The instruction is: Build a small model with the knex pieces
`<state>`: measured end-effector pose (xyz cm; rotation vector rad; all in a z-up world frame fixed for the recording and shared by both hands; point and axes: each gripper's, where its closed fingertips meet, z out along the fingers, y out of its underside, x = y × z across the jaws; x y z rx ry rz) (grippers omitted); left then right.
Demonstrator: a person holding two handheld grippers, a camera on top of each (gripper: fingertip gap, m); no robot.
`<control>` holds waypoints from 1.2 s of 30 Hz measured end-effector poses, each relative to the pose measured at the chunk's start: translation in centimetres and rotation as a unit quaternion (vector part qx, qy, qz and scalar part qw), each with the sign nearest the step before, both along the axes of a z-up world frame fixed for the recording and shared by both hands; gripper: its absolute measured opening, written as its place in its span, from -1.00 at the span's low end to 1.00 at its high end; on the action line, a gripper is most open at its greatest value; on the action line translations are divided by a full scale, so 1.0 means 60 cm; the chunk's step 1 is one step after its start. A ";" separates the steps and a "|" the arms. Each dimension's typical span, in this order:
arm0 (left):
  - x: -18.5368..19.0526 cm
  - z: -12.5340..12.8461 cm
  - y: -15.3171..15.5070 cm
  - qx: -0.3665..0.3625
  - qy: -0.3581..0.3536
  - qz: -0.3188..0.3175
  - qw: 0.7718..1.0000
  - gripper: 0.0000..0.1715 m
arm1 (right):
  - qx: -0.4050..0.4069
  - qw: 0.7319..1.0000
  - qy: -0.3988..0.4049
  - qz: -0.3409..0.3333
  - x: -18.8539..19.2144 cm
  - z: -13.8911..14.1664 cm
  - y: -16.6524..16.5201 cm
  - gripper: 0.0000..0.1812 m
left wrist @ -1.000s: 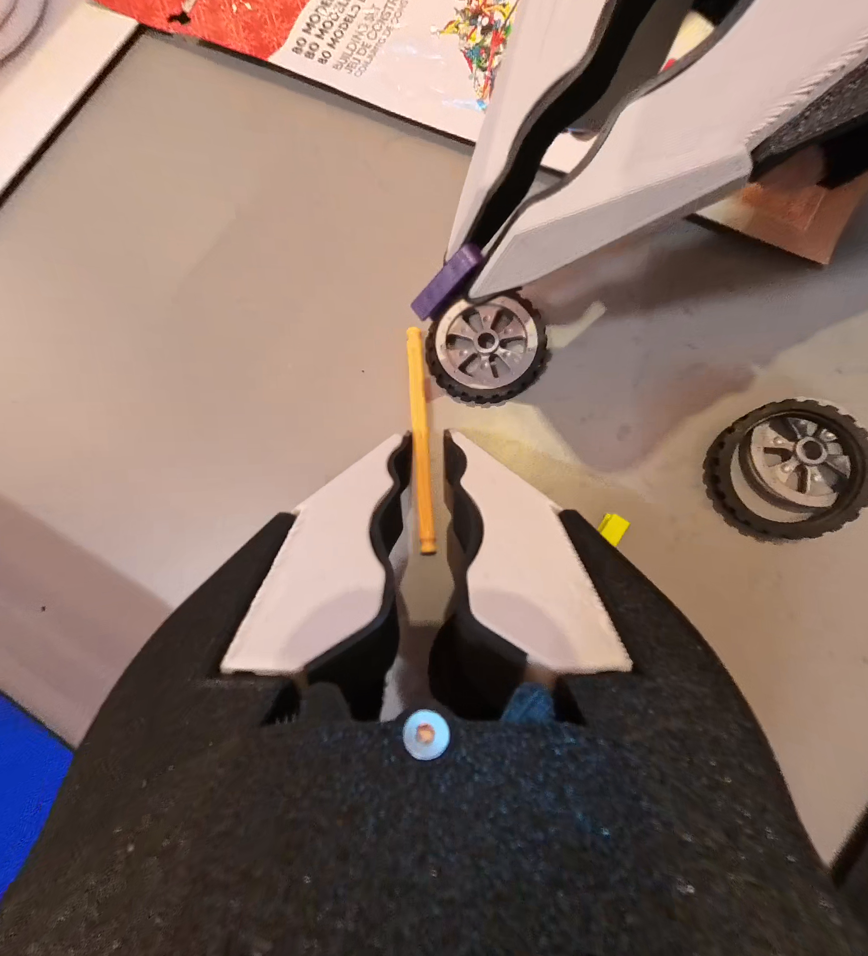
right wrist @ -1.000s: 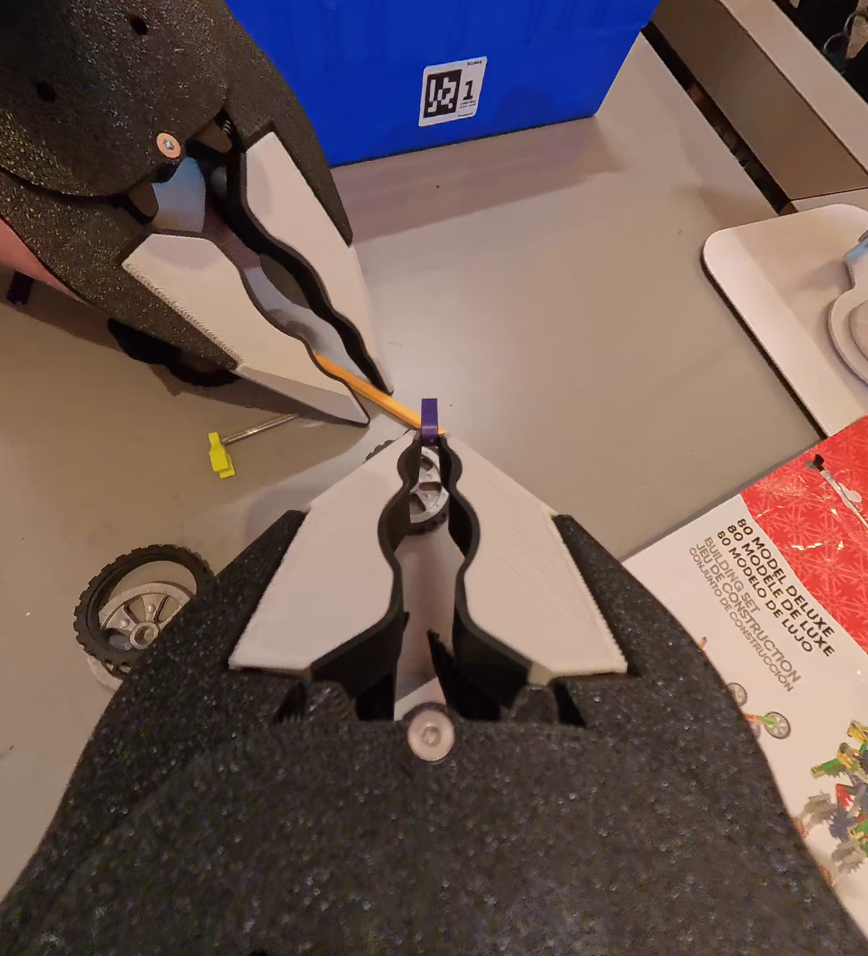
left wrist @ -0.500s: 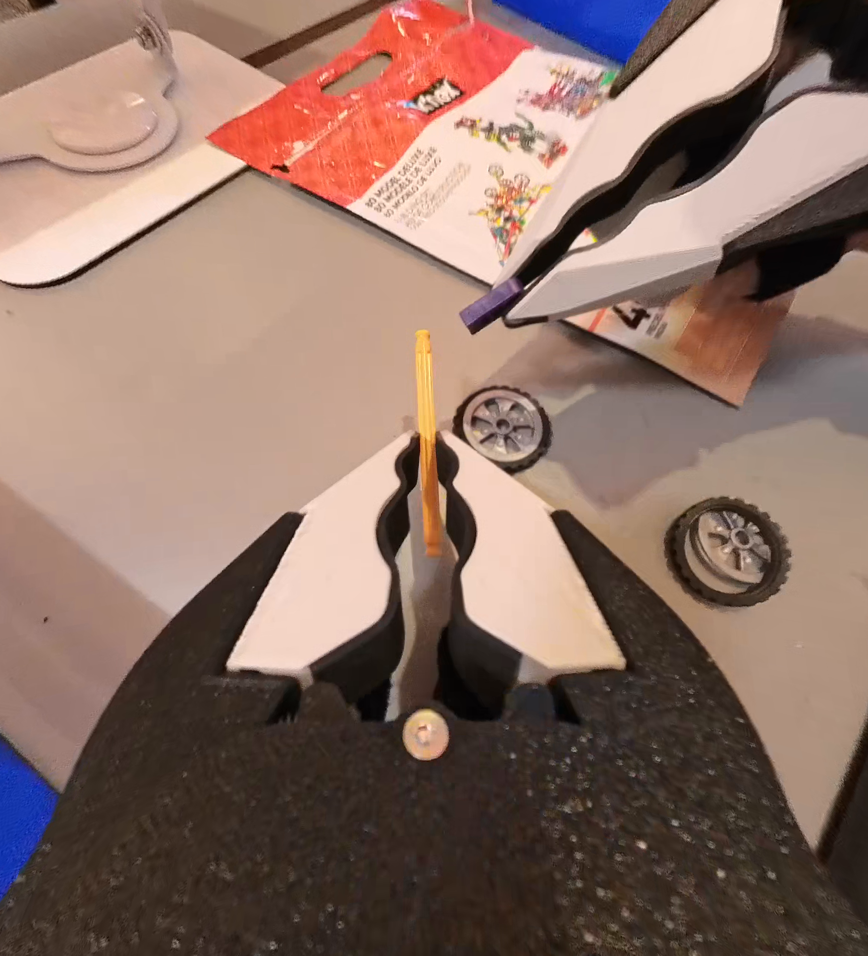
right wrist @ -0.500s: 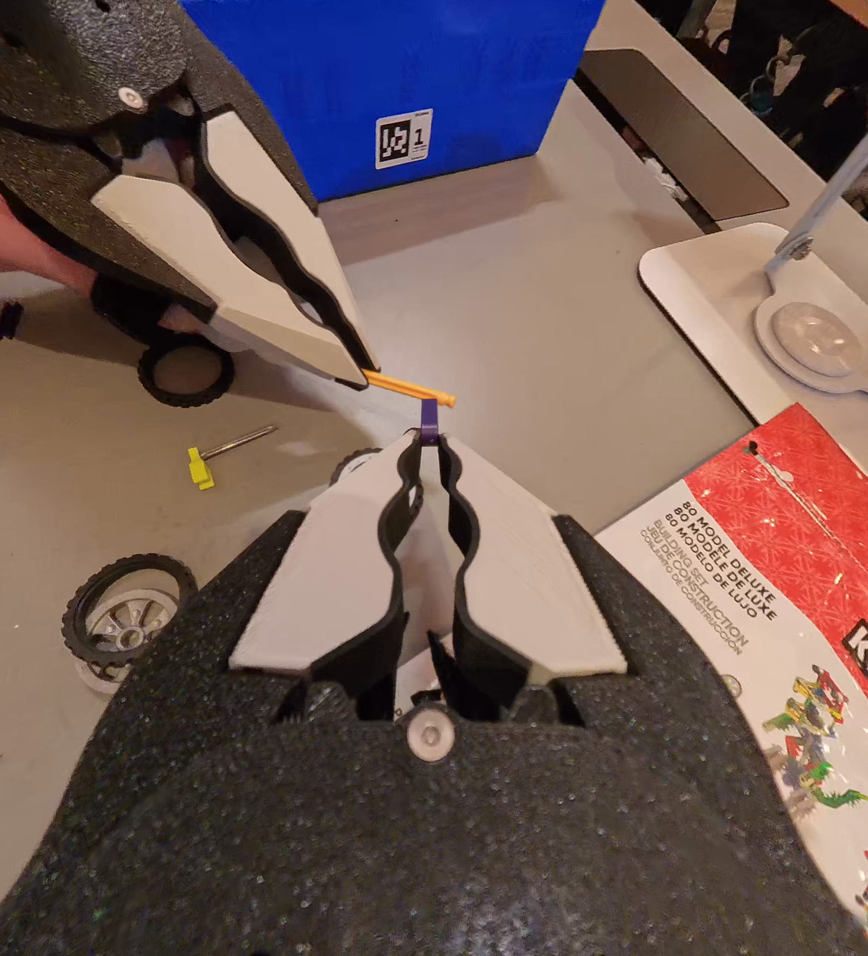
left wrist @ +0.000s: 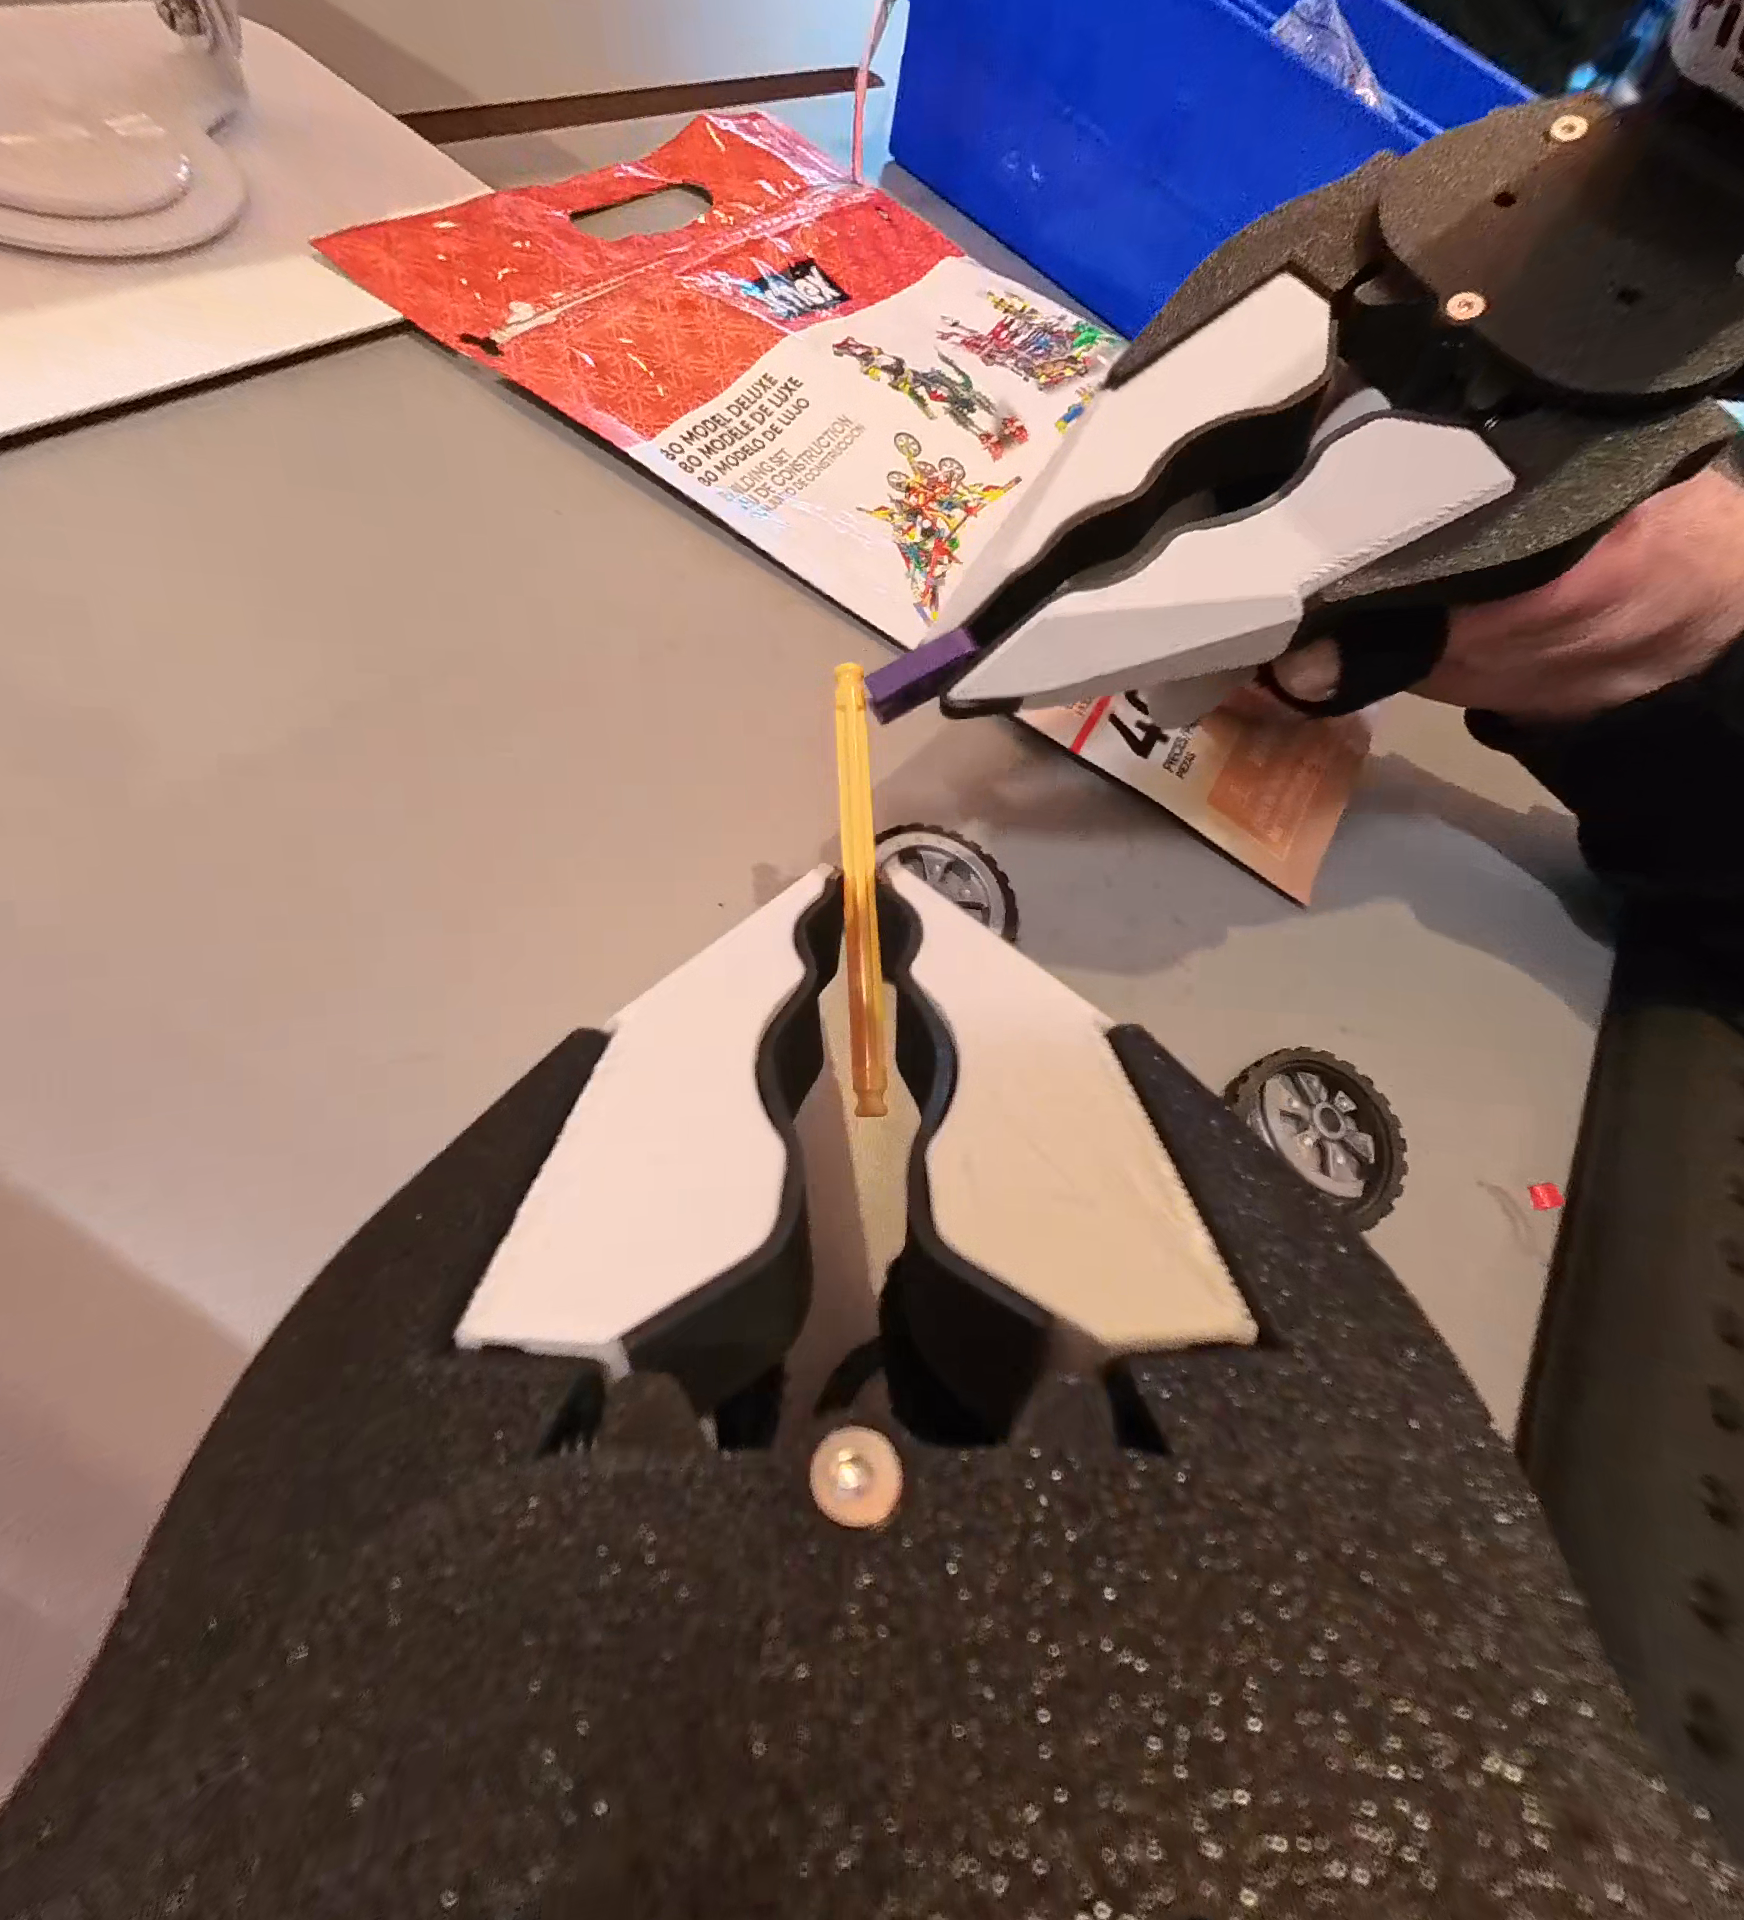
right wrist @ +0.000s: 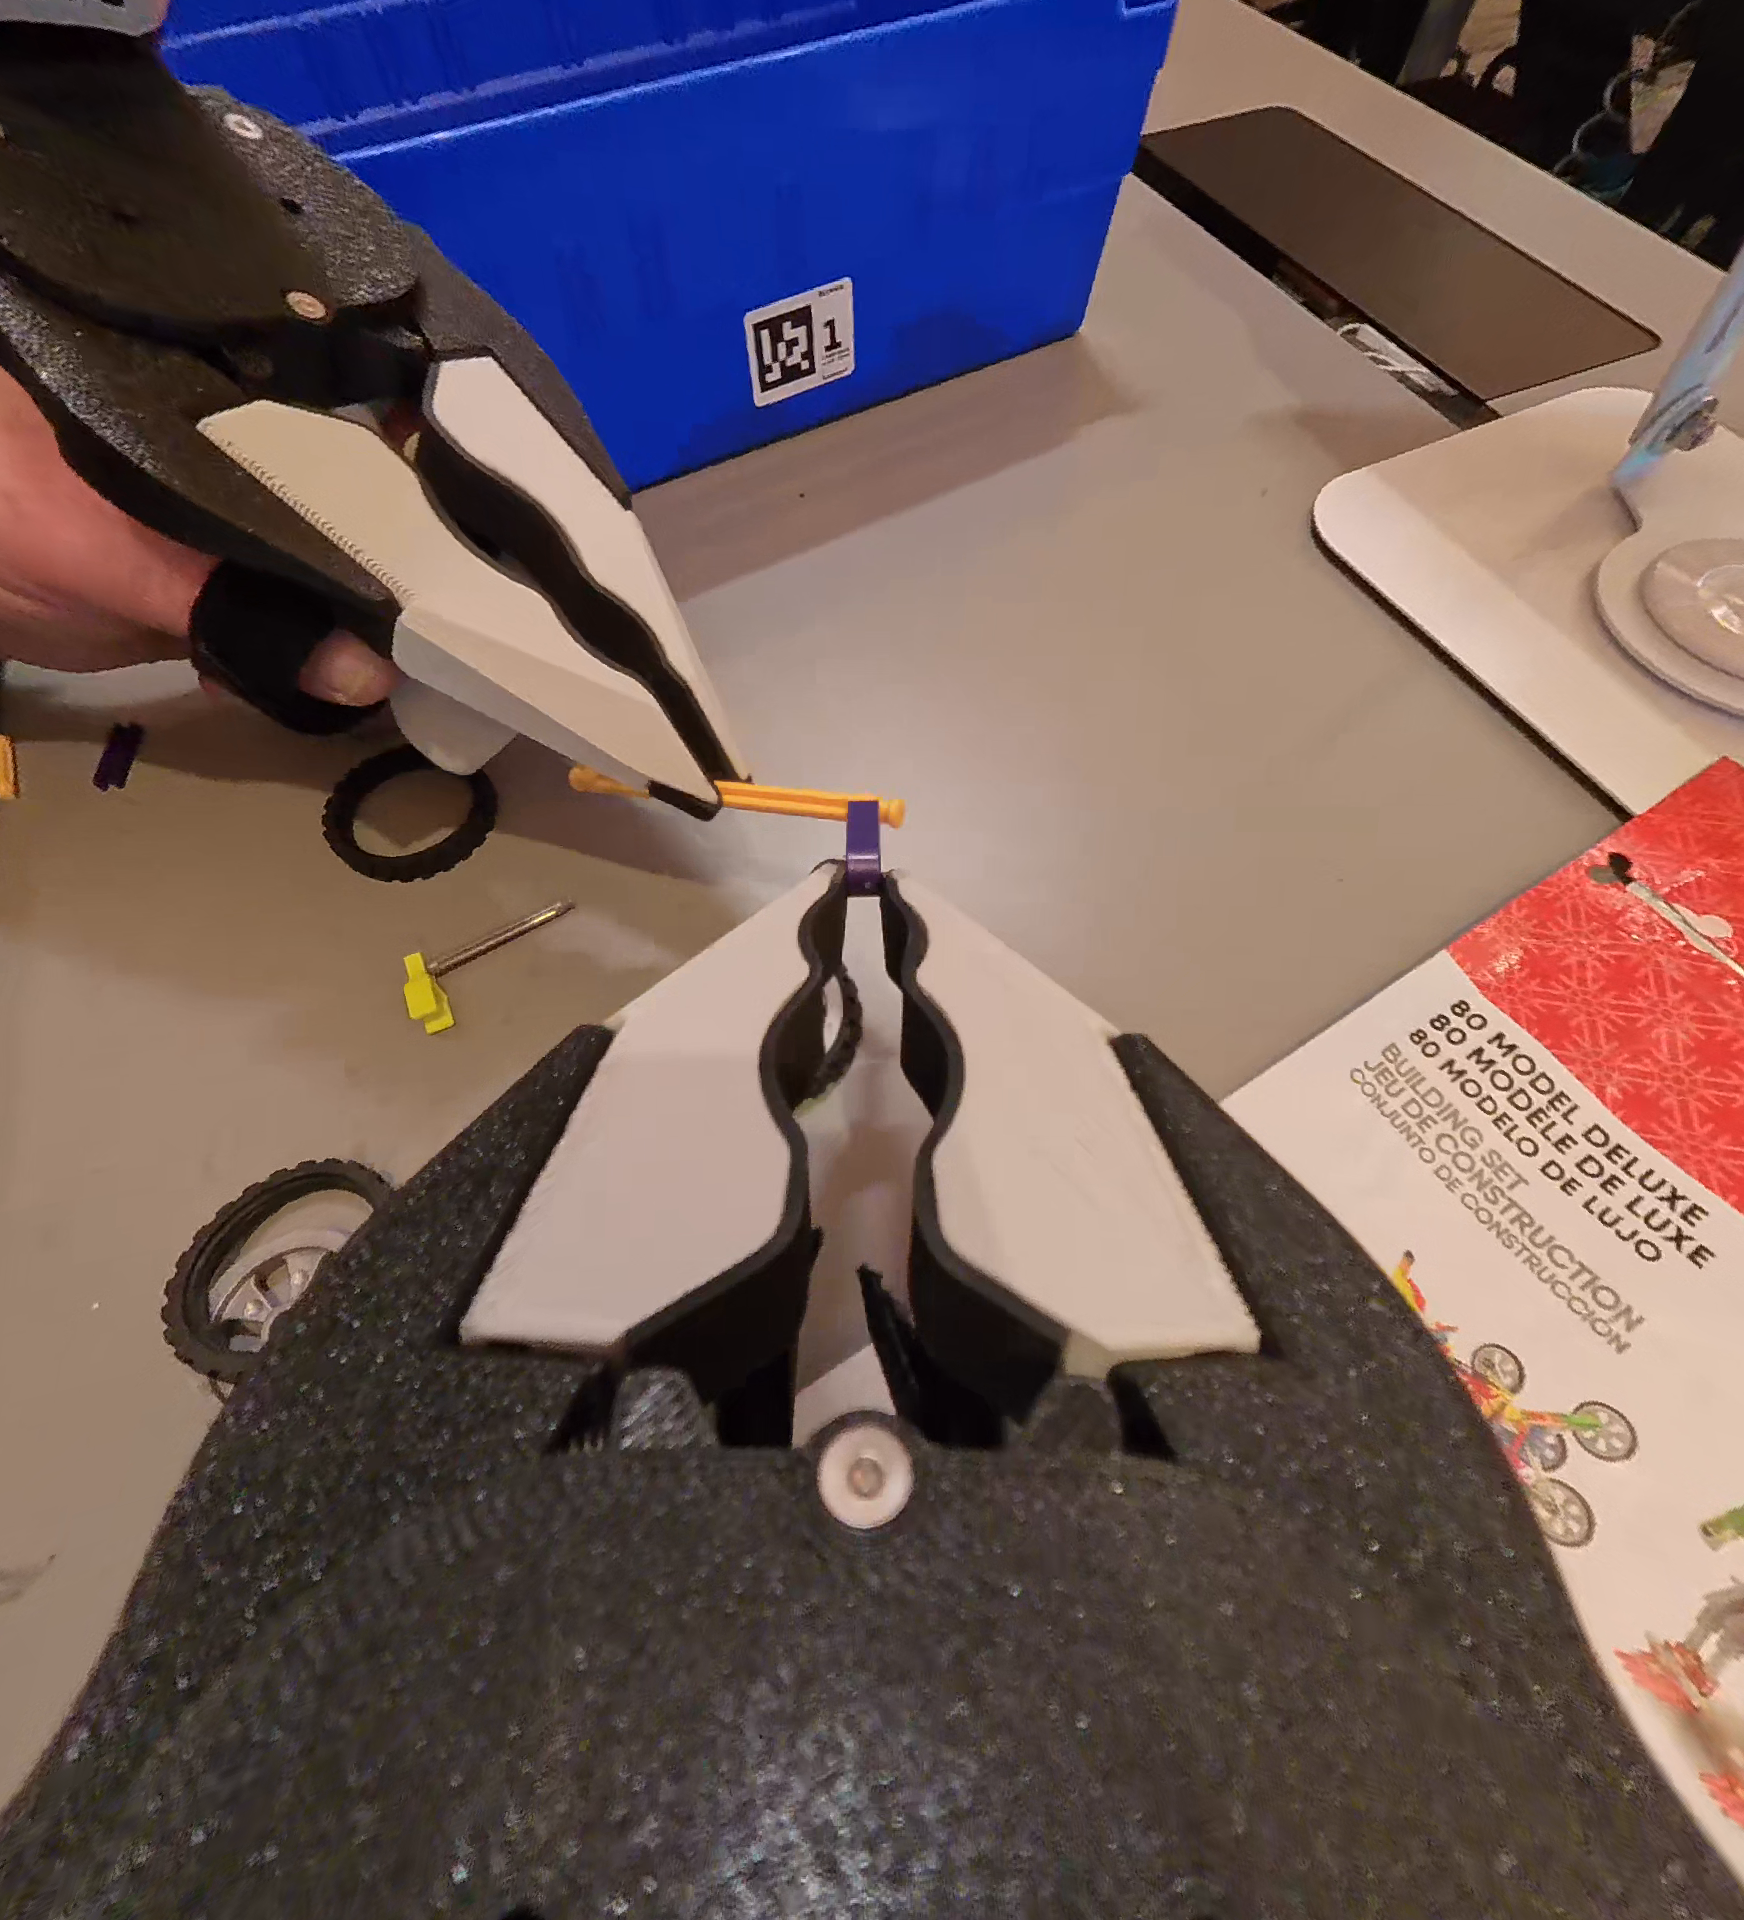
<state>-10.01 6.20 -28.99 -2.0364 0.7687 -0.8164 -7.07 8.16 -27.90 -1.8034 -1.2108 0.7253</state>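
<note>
My left gripper (left wrist: 860, 881) is shut on a thin orange rod (left wrist: 855, 790) and holds it above the grey table, its far end sticking out past the tips. My right gripper (right wrist: 860, 881) is shut on a small purple connector (right wrist: 862, 844). In the right wrist view the connector's tip meets the orange rod (right wrist: 806, 800) near its free end. In the left wrist view the purple connector (left wrist: 922, 675) comes in from the right and sits against the rod's far end. The right gripper (left wrist: 961, 675) shows in the left wrist view and the left gripper (right wrist: 712, 795) shows in the right wrist view.
Two toy wheels (left wrist: 1317, 1135) (left wrist: 951, 888) lie on the table below. A loose black tyre (right wrist: 409, 814), a yellow-headed pin (right wrist: 463, 966) and small purple and orange bits lie at left. A red and white toy package (left wrist: 743, 353), a blue bin (right wrist: 743, 208) and a white lamp base (right wrist: 1678, 603) surround the area. Left tips to right tips: about 5 centimeters. The yellow-headed pin (right wrist: 463, 966) lies around 8 centimeters away from my left fingertips.
Both grippers have lifted their parts off the table and moved together; the purple connector, apart from the rod half a second ago, now meets the rod's free end.
</note>
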 end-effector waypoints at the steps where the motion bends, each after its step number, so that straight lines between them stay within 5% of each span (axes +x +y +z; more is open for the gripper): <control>1: 0.001 0.001 -0.001 0.000 -0.001 -0.001 1.000 -0.96 | 0.001 1.000 0.000 0.003 -0.001 0.000 -0.001 -0.94; 22: 0.010 0.008 -0.019 -0.051 -0.063 -0.028 0.996 -0.96 | 0.009 0.997 -0.014 0.071 -0.032 -0.012 -0.043 -0.95; 36: 0.001 0.016 -0.012 -0.086 -0.112 -0.004 0.990 -0.97 | 0.026 0.998 -0.005 0.054 -0.045 -0.007 -0.040 -0.96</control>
